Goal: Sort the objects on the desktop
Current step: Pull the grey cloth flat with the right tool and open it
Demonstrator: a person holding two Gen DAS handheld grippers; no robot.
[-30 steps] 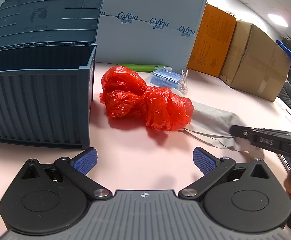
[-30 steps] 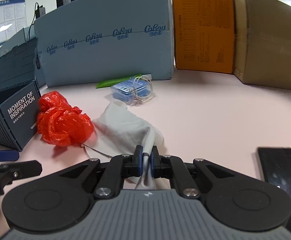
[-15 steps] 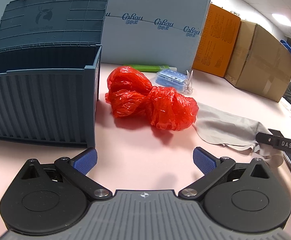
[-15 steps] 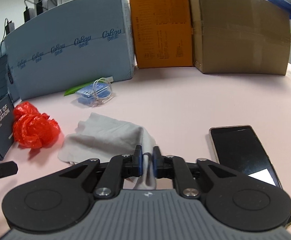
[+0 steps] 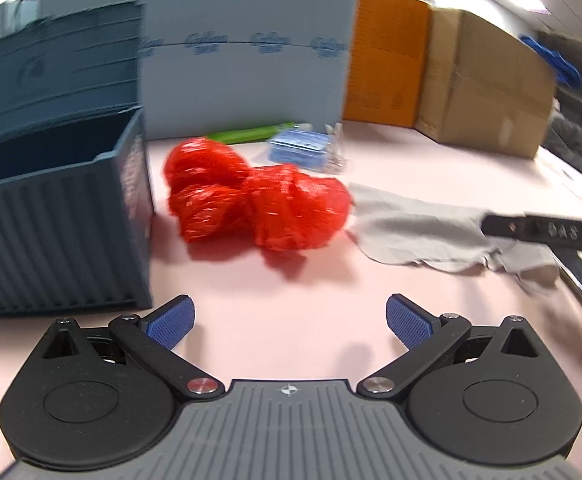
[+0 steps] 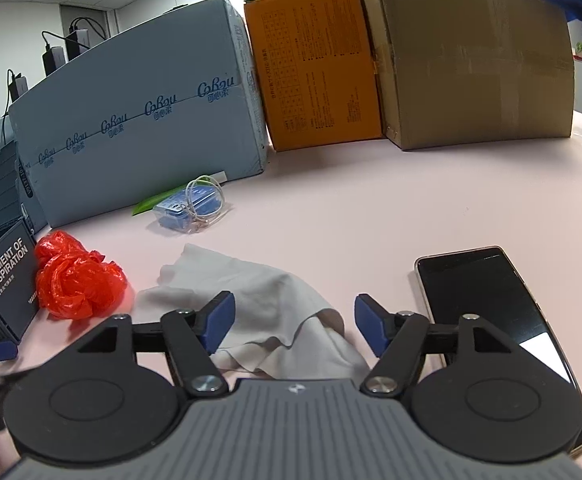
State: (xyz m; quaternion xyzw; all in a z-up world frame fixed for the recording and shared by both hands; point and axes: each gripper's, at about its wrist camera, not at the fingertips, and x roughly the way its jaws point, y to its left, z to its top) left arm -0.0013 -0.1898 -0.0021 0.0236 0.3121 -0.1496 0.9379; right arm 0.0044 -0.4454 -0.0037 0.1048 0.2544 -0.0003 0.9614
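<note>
Two grippers are in my hands. My right gripper is opening its jaws, and the blue pads stand apart, pressing on nothing. Between them lies the grey cloth. It is soft and crumpled, with folds and one corner poking up toward the far side. It rests flat on the pink table, just beside the black phone on its right. On its left sits the red plastic bag, all scrunched into a shiny ball. The bag is next to the dark blue bin, which has ribbed walls and an open top. My left gripper is spread wide over bare table, holding nothing. Farther back lies a small blue packet with a clear loop on it.
</note>
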